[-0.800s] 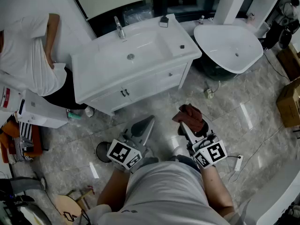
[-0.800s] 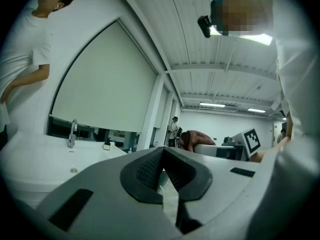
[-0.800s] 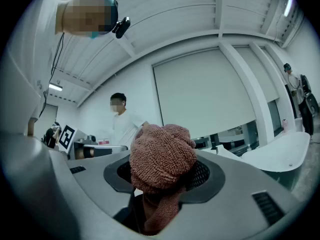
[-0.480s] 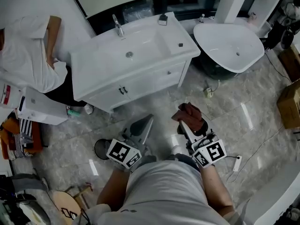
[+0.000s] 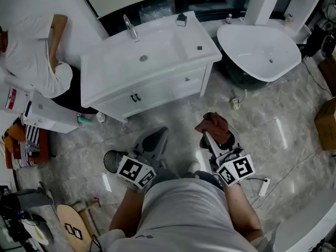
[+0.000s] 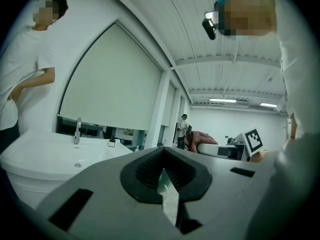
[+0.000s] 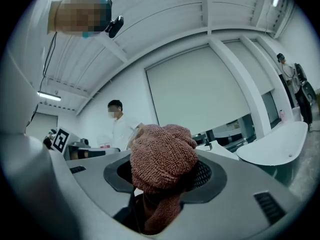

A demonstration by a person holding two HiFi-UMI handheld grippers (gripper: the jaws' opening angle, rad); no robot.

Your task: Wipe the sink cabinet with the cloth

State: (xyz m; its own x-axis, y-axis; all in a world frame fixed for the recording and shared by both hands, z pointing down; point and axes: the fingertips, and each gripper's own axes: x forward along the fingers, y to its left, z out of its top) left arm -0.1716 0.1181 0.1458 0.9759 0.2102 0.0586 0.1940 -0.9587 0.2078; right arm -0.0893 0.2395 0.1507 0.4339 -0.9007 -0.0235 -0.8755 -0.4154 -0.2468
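The white sink cabinet (image 5: 157, 91) stands ahead of me in the head view, with a chrome faucet (image 5: 129, 26) at its back edge. My right gripper (image 5: 211, 135) is shut on a reddish-brown terry cloth (image 5: 216, 126), which bulges out over the jaws (image 7: 162, 156). It is held low over the floor, well short of the cabinet. My left gripper (image 5: 156, 139) is shut with nothing in it, its jaws pointing toward the cabinet (image 6: 45, 156). The cloth (image 6: 200, 138) also shows off to the right in the left gripper view.
A white freestanding bathtub (image 5: 262, 51) stands right of the cabinet. A person in white (image 5: 31, 56) stands close to the cabinet's left end, beside a white box (image 5: 44, 122). A round black object (image 5: 111, 160) and a power strip (image 5: 263, 187) lie on the marble floor.
Both grippers hold about the same place and the cloth stays gripped. The view has drifted slightly, so the cabinet sits a little higher and more to the left.
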